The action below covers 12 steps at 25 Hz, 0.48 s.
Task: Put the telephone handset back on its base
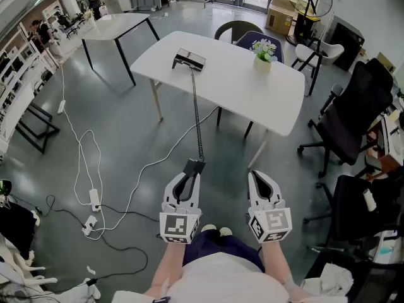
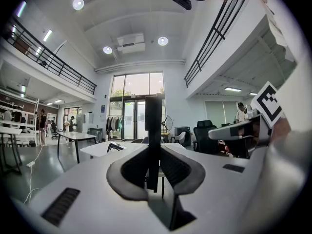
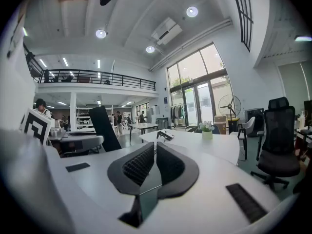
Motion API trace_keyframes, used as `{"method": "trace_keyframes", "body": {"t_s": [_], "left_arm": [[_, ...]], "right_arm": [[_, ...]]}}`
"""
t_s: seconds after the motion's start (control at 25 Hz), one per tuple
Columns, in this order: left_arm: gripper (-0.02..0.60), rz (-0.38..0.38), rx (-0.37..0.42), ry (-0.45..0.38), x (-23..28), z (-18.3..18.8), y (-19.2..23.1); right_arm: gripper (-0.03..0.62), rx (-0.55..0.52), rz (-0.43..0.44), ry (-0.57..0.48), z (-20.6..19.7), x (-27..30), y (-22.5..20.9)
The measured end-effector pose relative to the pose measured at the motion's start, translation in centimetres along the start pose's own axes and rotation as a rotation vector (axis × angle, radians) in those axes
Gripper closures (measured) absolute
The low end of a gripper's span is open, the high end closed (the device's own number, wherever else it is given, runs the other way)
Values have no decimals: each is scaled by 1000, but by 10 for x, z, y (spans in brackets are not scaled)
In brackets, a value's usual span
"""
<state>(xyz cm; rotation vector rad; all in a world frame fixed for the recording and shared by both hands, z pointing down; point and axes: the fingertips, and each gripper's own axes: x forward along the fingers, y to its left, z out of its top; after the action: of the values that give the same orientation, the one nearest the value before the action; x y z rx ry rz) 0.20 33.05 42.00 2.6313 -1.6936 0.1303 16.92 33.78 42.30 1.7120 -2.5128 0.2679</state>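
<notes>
In the head view my left gripper [image 1: 189, 172] is shut on the black telephone handset [image 1: 193, 166], held low over the floor and well short of the table. A coiled cord [image 1: 197, 115] runs taut from the handset up to the phone base [image 1: 189, 60], which sits on the white table [image 1: 240, 87]. In the left gripper view the handset [image 2: 153, 130] stands upright between the pads, with the base [image 2: 115, 146] far ahead. My right gripper [image 1: 260, 177] hangs beside the left one, shut with nothing in it. The right gripper view shows the base [image 3: 164, 135] in the distance.
A small potted plant [image 1: 263, 50] stands on the table's far right. Black office chairs [image 1: 350, 115] crowd the right side. White cables and a power strip [image 1: 93, 201] lie on the floor at left. A second table [image 1: 117, 25] stands at the back left.
</notes>
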Motion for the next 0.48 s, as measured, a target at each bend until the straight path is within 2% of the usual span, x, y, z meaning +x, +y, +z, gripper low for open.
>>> {"method": "trace_keyframes", "body": {"t_s": [0.16,0.48], "left_arm": [[508,-3,-9,8,-2,-2,0],[508,-4,-9,9,-6,-2,6]], "right_arm": [[551,30,-14,-16,2,-3,-3],[551,21,-35,0,1,-6,-1]]}}
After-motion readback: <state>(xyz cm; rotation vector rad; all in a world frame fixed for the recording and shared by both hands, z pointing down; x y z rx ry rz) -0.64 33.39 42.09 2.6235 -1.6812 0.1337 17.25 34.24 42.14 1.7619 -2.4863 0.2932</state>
